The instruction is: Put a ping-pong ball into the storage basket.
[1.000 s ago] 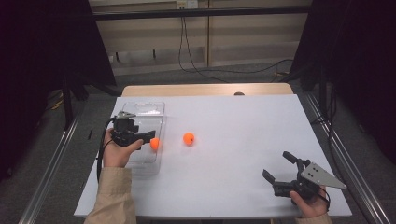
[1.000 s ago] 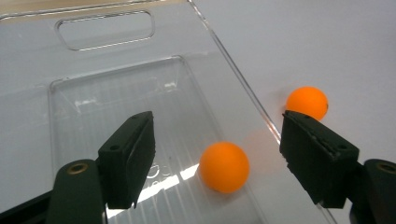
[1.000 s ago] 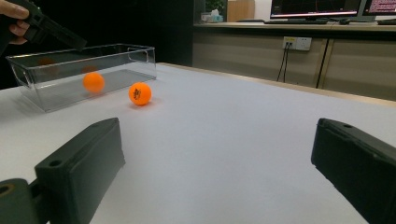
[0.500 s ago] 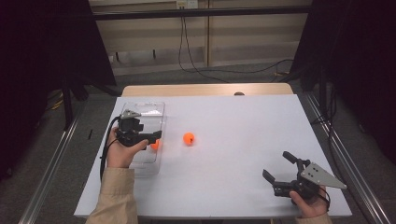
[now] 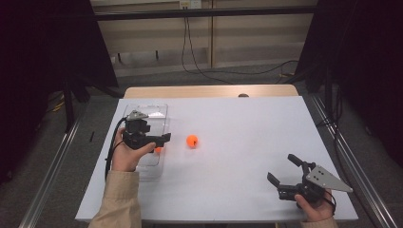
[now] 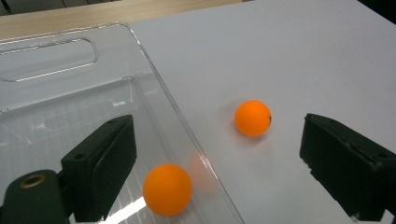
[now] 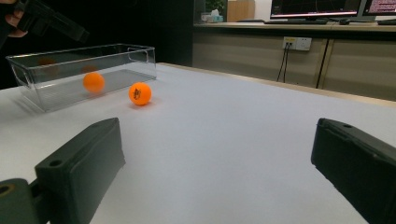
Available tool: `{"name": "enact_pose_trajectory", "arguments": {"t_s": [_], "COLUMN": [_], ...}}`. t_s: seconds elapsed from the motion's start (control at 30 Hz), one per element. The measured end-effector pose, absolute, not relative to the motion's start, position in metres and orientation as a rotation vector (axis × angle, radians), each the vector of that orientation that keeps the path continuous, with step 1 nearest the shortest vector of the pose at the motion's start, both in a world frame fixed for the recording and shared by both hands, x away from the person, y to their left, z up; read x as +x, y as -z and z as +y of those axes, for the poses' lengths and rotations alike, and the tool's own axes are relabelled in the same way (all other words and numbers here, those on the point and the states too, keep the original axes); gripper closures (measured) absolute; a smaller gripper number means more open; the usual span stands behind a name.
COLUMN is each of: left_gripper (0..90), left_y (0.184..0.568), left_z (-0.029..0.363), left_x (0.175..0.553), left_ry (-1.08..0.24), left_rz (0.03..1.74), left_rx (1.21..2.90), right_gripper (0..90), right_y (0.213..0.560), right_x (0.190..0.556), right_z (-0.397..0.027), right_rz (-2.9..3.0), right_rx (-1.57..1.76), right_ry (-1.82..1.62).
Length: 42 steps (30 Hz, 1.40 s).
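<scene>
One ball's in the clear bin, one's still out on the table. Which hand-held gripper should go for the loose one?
Left, probably. The left hand-held gripper hangs open over the clear bin, right beside the loose orange ball. The right hand-held gripper, also open, sits at the table's near right corner, far from the ball.

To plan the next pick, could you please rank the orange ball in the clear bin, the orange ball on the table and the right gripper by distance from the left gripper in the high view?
1. Ball in the bin, just below the left gripper.
2. Ball on the table, to its right.
3. Right gripper, at the table's near right corner.
</scene>
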State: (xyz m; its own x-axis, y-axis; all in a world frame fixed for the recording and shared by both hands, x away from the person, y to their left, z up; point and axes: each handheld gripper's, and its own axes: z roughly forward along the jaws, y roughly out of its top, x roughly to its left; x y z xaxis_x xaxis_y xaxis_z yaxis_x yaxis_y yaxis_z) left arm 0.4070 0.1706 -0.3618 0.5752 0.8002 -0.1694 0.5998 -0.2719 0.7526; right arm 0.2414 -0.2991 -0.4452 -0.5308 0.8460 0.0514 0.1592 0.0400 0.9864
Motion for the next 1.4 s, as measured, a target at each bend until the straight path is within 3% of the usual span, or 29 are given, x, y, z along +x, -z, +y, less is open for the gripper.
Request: {"name": "enact_pose_trajectory", "arguments": {"t_s": [1.4], "left_gripper": [9.4], "left_y": [0.364], "left_z": [0.138], "left_x": [0.405], "left_ry": [-0.246], "left_rz": [1.006], "left_rx": [2.031], "right_gripper": [1.9], "right_y": [0.445], "right_x": [0.242], "right_z": [-0.299], "right_rz": [1.747], "right_rx": [1.016], "right_ry": [-1.533]}}
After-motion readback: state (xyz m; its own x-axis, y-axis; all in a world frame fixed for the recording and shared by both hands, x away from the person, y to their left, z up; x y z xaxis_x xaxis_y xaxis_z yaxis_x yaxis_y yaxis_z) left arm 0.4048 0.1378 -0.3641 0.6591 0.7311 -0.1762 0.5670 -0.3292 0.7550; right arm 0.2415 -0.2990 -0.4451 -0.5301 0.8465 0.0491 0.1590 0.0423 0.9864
